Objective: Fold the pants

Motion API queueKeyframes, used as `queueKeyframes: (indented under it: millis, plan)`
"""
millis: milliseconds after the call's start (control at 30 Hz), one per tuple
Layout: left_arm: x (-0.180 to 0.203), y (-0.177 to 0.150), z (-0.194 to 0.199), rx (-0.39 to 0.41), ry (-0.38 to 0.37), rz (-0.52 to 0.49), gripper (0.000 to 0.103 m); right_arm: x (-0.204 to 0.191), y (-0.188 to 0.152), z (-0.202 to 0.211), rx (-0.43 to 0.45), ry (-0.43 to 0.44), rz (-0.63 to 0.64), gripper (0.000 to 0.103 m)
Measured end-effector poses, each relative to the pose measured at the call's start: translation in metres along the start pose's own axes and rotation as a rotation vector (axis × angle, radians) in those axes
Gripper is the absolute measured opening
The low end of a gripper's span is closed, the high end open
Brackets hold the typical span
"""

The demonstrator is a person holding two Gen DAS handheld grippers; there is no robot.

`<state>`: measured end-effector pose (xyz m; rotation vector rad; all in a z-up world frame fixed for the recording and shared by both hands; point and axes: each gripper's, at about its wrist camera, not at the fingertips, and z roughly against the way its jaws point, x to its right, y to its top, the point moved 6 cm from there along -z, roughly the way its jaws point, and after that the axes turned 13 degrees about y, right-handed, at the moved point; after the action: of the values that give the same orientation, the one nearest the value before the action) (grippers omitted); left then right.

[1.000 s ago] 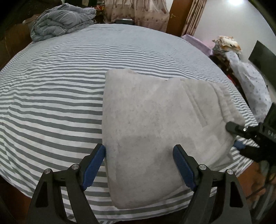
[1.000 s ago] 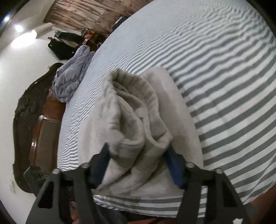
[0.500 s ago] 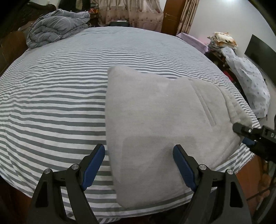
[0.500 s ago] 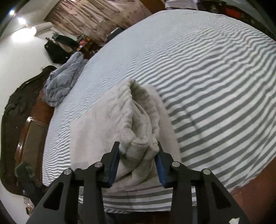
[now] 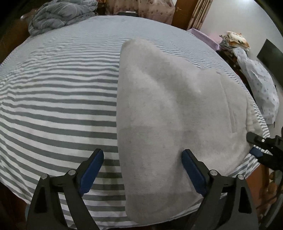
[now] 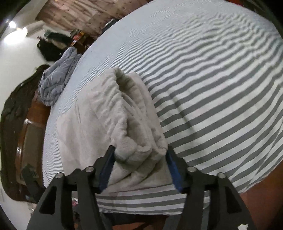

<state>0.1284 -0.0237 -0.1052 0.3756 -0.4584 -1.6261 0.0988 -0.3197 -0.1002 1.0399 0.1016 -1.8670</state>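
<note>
Light grey fleece pants [image 5: 173, 113] lie folded on the striped bed [image 5: 58, 99], near its front edge. My left gripper [image 5: 141, 169] is open and empty, its blue pads either side of the pants' near left corner, just above the fabric. My right gripper [image 6: 139, 166] stands wide, with the bunched waistband end of the pants [image 6: 123, 123] between its pads; the fabric touches both pads loosely. The right gripper also shows at the right edge of the left wrist view [image 5: 261, 146], at the waistband.
A crumpled grey-blue duvet [image 5: 60, 14] lies at the bed's far left corner. A dark wooden headboard [image 6: 14, 113] runs along one side. Clothes and a bagged pile [image 5: 256, 85] stand beside the bed on the right. The bed's front edge drops off just below both grippers.
The right gripper, wide 1.0 s ago, closed on the waistband bunch, then opened wide again. The left gripper moved in lower and closer over the pants, staying open.
</note>
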Motion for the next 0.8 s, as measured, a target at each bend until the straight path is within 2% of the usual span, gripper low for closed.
queueKeyframes:
  millis: [233,333,400,467,567,667,800]
  plan:
    - [-0.001,0.000,0.019,0.052,0.027,-0.041,0.090,-0.030,0.010,0.019,0.024,-0.044,0.102,0.066]
    - [-0.010,0.000,0.025,0.040,-0.023,-0.010,0.090,-0.025,0.010,0.021,0.000,-0.038,0.092,0.074]
    - [-0.022,0.000,0.028,0.025,-0.052,0.024,0.090,-0.017,0.007,0.023,-0.009,-0.031,0.065,0.075]
    - [-0.032,0.002,0.031,0.027,-0.062,0.054,0.090,-0.011,0.004,0.027,-0.013,-0.014,0.044,0.074]
    - [-0.045,0.005,0.033,0.038,-0.043,0.072,0.090,-0.013,0.008,0.040,0.045,-0.019,0.061,0.074]
    - [-0.051,0.007,0.032,0.039,-0.026,0.080,0.090,-0.037,0.023,0.048,0.101,0.014,0.120,0.075]
    - [-0.043,0.001,0.029,0.027,-0.032,0.069,0.090,-0.078,0.040,0.034,0.098,0.064,0.202,0.075]
